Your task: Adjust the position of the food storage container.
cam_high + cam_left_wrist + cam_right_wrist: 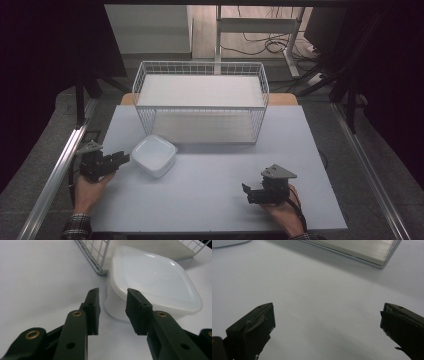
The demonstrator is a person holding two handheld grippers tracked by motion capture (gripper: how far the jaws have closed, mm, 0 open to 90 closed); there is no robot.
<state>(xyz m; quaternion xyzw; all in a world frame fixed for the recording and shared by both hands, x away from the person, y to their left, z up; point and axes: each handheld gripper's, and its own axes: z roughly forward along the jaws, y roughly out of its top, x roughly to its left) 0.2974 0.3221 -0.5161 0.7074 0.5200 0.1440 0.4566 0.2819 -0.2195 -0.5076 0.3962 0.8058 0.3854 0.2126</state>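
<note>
Two hands come in from the bottom of the high view, each holding a black gripper over the pale table (210, 200). On one side, the left gripper (121, 159) points at a white plastic box (154, 155) with a lid on it. That box sits just past its tips, very near but not touching. In the left gripper view, the left gripper (112, 296) has its two black jaws partly closed, with a narrow gap between them. Nothing is between them, and the near corner of the white plastic box (155, 280) lies right in front of the gap. No pad presses on the box.

Behind the box, farther from the left gripper, stands a white wire basket (200, 100) with two flat shelves. Its front corner (96, 255) sits just beside the box, and I cannot tell if they touch.

On the other side, the right gripper (247, 194) rests low over the bare table, well apart from the box. In the right gripper view, the right gripper (327, 315) has its jaws spread wide and holds nothing. Far ahead of it lies the bottom shelf edge of the basket (362, 251).
</note>
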